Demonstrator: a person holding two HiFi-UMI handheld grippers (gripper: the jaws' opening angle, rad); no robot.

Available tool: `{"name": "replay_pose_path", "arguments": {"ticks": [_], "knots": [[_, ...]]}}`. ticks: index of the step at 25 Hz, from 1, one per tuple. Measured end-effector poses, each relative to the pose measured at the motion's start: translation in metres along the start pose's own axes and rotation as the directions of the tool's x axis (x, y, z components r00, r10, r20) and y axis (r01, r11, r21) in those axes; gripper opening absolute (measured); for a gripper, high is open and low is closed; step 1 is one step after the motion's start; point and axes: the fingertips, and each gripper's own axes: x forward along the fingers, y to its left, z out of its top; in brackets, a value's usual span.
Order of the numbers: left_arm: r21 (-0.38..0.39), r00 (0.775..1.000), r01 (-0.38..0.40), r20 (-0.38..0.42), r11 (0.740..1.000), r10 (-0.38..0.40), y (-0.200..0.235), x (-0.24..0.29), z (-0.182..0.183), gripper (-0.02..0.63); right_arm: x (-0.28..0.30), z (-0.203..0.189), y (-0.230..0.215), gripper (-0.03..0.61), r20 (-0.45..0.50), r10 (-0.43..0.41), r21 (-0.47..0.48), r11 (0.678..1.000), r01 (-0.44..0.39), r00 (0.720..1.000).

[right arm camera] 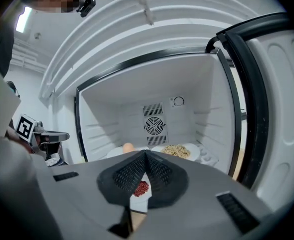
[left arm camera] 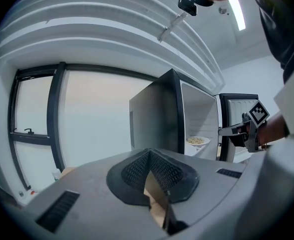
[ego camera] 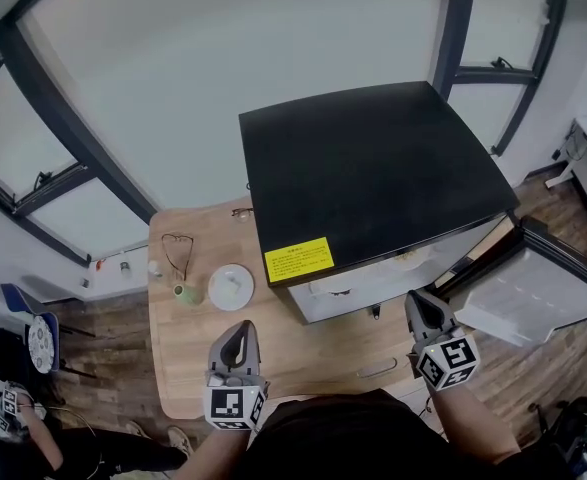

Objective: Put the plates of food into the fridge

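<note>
Jaws on your left gripper (ego camera: 238,328) and right gripper (ego camera: 419,300) are shut, empty: plates (right arm camera: 177,150) already sit in the fridge (ego camera: 373,158), another plate (ego camera: 230,286) waits lower left.

Fridge top (ego camera: 373,158): black, matt, smooth.
Fridge interior (right arm camera: 116,114): white plastic, smooth, faint sheen.
Yellow label (ego camera: 298,260): paper-like, flat.
Table (ego camera: 198,343): light wood, grain showing, matt.
Floor (ego camera: 108,358): darker wood-look planks.
Plate (ego camera: 231,286), left of fridge: white, glossy.
Right gripper (right arm camera: 145,154): grey plastic shell, matt.
Pads (right arm camera: 163,173): black, dimpled, rubbery look.
</note>
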Motion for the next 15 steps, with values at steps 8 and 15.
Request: {"name": "replay_pose_path", "arguments": {"ticks": [8,15], "knots": [[0.024,0.999,-0.021,-0.024,0.999,0.022,-0.012,0.010,-0.014,0.003,0.008,-0.012,-0.009,0.020,-0.029,0.028,-0.062,0.998,-0.030,0.999],[0.068,0.999,-0.032,-0.011,0.997,0.033,-0.018,0.031,-0.020,0.003,0.027,-0.016,-0.036,0.020,-0.043,0.030,-0.121,0.992,-0.035,0.999]]}}
